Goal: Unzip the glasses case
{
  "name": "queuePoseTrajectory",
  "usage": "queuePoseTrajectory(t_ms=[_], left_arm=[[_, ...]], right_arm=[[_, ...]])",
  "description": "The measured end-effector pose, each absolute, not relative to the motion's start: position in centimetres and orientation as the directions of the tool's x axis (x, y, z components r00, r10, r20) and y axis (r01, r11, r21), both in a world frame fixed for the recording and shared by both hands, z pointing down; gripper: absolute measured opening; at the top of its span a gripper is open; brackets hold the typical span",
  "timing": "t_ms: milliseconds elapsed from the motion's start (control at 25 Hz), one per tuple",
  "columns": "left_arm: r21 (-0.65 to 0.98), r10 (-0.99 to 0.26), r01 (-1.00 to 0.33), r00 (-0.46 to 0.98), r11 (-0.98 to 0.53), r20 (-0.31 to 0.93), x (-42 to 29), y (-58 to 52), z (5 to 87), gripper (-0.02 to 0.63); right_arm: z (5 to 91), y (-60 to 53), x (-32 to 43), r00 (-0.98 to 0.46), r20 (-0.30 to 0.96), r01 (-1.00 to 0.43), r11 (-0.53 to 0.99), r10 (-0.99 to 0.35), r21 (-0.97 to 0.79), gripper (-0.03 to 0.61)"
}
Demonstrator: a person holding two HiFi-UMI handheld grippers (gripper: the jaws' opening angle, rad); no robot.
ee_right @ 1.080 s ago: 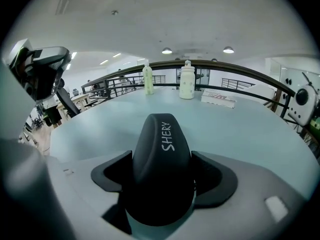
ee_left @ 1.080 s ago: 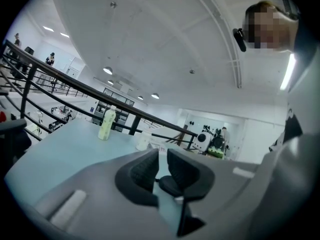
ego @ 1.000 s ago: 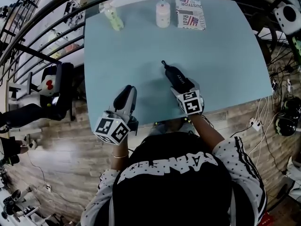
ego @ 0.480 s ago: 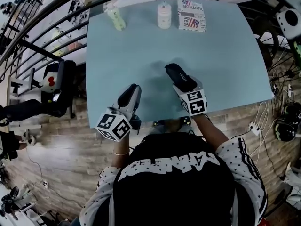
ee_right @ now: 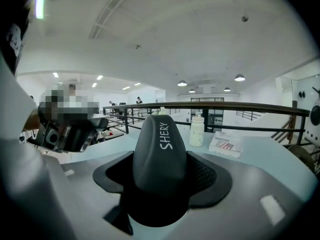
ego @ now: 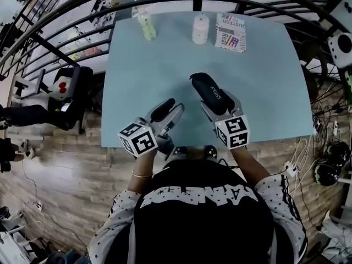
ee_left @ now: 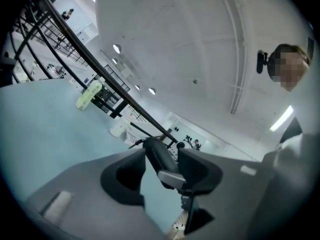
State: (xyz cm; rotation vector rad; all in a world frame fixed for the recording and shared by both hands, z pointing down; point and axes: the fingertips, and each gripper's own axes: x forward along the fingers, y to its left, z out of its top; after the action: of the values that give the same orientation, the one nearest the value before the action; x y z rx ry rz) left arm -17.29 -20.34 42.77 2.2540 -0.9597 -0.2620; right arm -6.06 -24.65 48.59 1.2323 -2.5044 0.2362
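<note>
The black glasses case [ego: 208,92], printed "SHERY", is held above the light blue table [ego: 264,81] with my right gripper [ego: 215,99] shut across its near end. In the right gripper view the case [ee_right: 160,149] fills the space between the pads and points away and upward. My left gripper [ego: 175,110] hangs just left of the case, level, with its jaws apart and nothing between them. In the left gripper view the case [ee_left: 157,154] shows through that gap, a little way off. The zip and its pull are not visible.
Along the far edge of the table stand a pale green bottle [ego: 146,25], a white bottle [ego: 201,29] and a printed packet [ego: 231,33]. A black railing [ego: 165,4] curves behind the table. Wood floor and cables lie on both sides.
The right gripper has lifted the case off the table. The left gripper has moved right, toward the case, and rolled.
</note>
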Motion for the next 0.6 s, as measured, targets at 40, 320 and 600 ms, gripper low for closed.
queuePoseTrajectory(t_ms=[40,320,600], left_arm=[[0.657,-0.691,-0.549,0.721,-0.518,0.057,-16.8,-20.4,42.4,0.0],[0.702,-0.648,-0.456,0.761,-0.547,-0.011,-14.5,-20.9,40.3,0.0],[0.76,-0.646,-0.373,0.759,-0.532,-0.081,-12.9,-21.3,39.1,0.0]], right_arm=[[47.7,-24.5,-6.3,-0.579,0.353,-0.784,0.621,-0.735,0.007,0.336],[43.3,-22.5,-8.9,-0.674,0.261,-0.704,0.708,-0.691,0.059,0.335],[41.5,-20.4,-10.7,-0.723,0.229,-0.635,0.758,-0.651,0.148,0.336]])
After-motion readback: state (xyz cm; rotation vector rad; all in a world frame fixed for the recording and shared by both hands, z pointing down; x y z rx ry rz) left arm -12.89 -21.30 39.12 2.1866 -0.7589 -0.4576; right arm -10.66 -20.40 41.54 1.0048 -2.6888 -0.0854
